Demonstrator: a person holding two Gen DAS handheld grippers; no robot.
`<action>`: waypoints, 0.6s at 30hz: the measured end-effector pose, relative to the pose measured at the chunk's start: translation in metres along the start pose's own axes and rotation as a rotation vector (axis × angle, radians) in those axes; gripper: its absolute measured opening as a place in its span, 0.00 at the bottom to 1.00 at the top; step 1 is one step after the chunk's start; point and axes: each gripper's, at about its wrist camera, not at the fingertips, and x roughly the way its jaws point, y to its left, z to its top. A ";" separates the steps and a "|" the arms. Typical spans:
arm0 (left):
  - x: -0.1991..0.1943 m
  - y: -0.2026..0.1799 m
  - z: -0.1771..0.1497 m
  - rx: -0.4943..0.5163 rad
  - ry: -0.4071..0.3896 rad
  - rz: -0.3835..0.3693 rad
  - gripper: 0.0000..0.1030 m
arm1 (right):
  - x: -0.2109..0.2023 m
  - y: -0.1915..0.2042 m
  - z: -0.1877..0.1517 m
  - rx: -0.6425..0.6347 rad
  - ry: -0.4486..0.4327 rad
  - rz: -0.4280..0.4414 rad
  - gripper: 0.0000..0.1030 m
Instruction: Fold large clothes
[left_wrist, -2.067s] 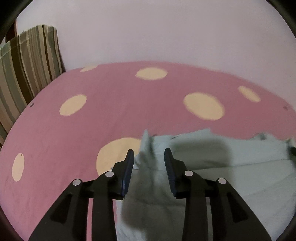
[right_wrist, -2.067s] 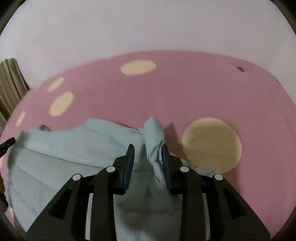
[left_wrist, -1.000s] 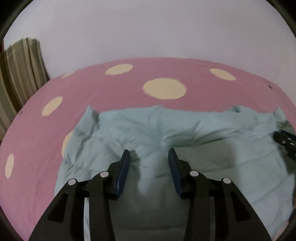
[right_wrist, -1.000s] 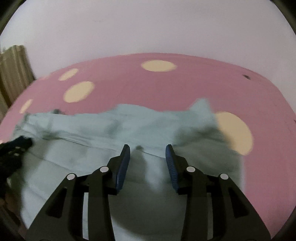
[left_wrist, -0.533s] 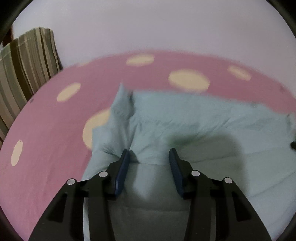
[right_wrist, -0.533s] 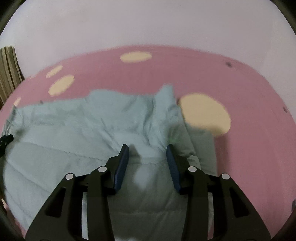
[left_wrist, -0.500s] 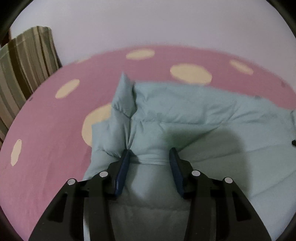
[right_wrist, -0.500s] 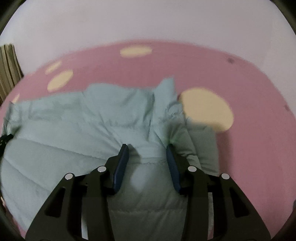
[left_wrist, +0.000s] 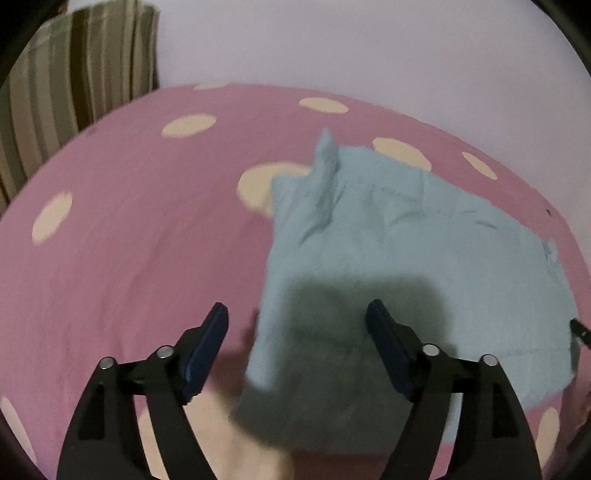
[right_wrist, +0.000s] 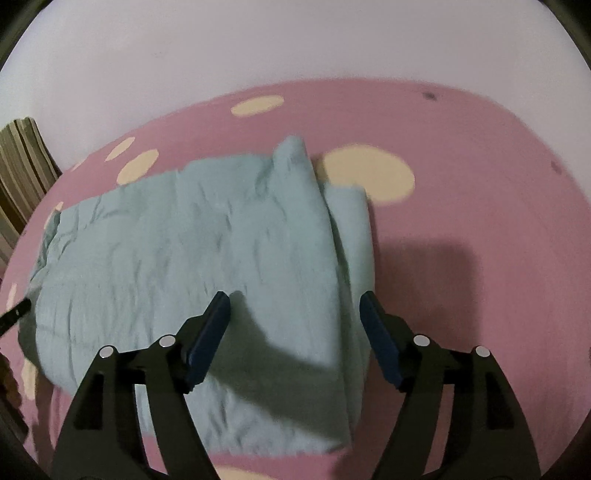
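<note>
no writing shows on the pale blue garment (right_wrist: 207, 251) or pink sheet (right_wrist: 461, 177).

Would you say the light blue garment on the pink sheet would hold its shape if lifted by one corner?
Probably not: the light blue garment lies creased and folded over itself, so it likely droops. Its quilted-looking puffiness suggests it is bulky yet light, and may spring open.

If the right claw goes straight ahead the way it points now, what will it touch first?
Most likely the light blue garment: the right claw, open with nothing between its pads, points down at its right folded edge. Depth is unclear, but nothing else shows in that line before the pink spotted bedsheet.
</note>
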 end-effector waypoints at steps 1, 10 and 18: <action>0.001 0.004 -0.006 -0.015 0.012 -0.017 0.77 | 0.002 -0.003 -0.006 0.007 0.010 -0.002 0.77; 0.029 0.005 -0.010 -0.027 0.086 -0.129 0.58 | 0.029 -0.007 -0.021 0.074 0.072 0.039 0.74; 0.018 -0.016 -0.011 0.053 0.058 -0.147 0.18 | 0.020 0.015 -0.026 0.031 0.053 0.079 0.25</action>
